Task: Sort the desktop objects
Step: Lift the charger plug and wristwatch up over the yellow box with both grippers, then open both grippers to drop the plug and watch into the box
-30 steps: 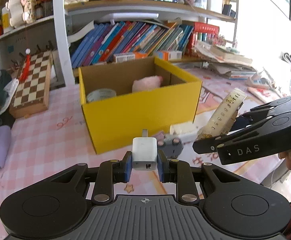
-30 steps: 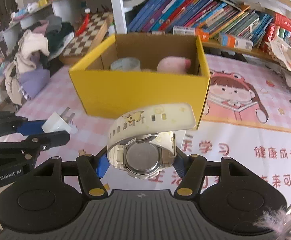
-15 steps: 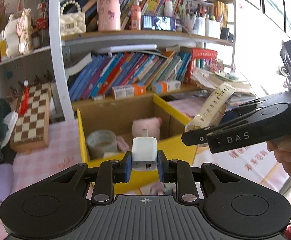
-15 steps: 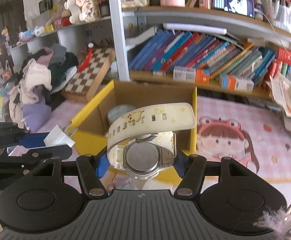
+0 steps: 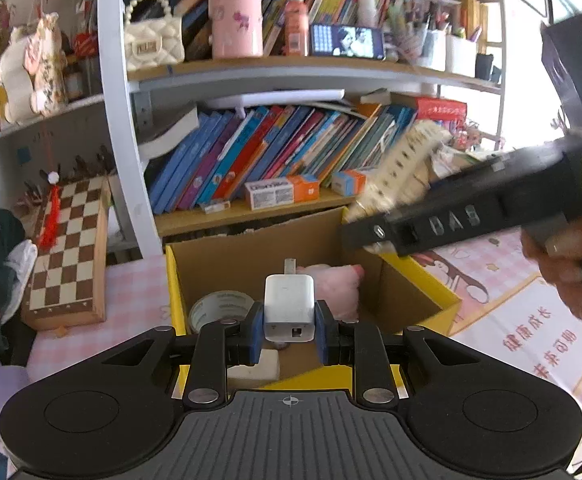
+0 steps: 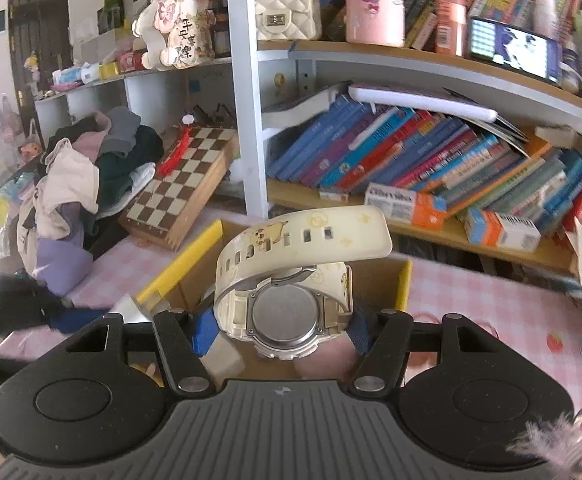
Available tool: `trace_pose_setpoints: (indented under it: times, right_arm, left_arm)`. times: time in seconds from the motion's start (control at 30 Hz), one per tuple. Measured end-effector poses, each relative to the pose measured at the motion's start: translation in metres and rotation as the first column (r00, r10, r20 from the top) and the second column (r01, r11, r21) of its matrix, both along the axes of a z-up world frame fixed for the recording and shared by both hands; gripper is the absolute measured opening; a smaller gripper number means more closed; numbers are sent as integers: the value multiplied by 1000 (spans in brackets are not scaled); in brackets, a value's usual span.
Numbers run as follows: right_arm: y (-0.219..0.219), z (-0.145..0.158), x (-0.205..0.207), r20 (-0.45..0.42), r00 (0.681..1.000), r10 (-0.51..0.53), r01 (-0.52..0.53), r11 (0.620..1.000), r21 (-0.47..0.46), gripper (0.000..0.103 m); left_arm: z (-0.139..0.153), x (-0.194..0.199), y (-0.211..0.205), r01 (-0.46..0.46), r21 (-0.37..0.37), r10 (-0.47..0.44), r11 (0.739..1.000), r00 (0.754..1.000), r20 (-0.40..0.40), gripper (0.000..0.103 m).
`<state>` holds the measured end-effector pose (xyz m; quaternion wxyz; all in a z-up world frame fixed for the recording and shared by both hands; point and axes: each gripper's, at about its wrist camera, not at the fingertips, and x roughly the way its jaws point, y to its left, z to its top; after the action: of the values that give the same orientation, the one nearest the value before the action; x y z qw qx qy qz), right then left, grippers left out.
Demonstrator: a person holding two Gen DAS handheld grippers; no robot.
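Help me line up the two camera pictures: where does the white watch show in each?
Left wrist view: the watch sits upper right, blurred, in the right claw.
Right wrist view: it fills the centre, clamped between that claw's fingers.
Shared landmark: the chessboard, left in both.

The charger [image 5: 289, 307] was smooth white plastic with a dull shine, and a grey metal prong stuck out toward 12 o'clock. The watch [image 6: 287, 308] had a shiny metal back and a milky, smooth strap that looked like soft plastic. The box [image 5: 423, 276] was plain brown cardboard inside and matt yellow outside. The tape [image 5: 221, 307] at 9 o'clock from the charger looked glossy. The chessboard [image 6: 183, 184] was smooth wood. The left gripper [image 5: 289, 334] was matt black plastic with blue pads [image 5: 255, 332].
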<state>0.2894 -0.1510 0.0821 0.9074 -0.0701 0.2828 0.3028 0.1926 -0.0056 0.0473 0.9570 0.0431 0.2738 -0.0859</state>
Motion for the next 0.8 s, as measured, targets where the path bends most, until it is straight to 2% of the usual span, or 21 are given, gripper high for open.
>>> trace_pose_setpoints:
  times: [0.13,0.37,0.8]
  right_arm:
    - [17,2,26,17,999,37,-37,999,-14,60]
    - [49,-6,70,-14,995,94,-95,994,-52,60]
    - [112,-70,122,-228,949,219,-264,946,-189,60]
  left_arm:
    - [-10,21,-4,5,15,-5,1000,999,-36,24]
    - [-24,49,-14,24,29,-22,999,995,-94,24]
    - [-51,82,-22,52,21,-47,998,975,-216,24]
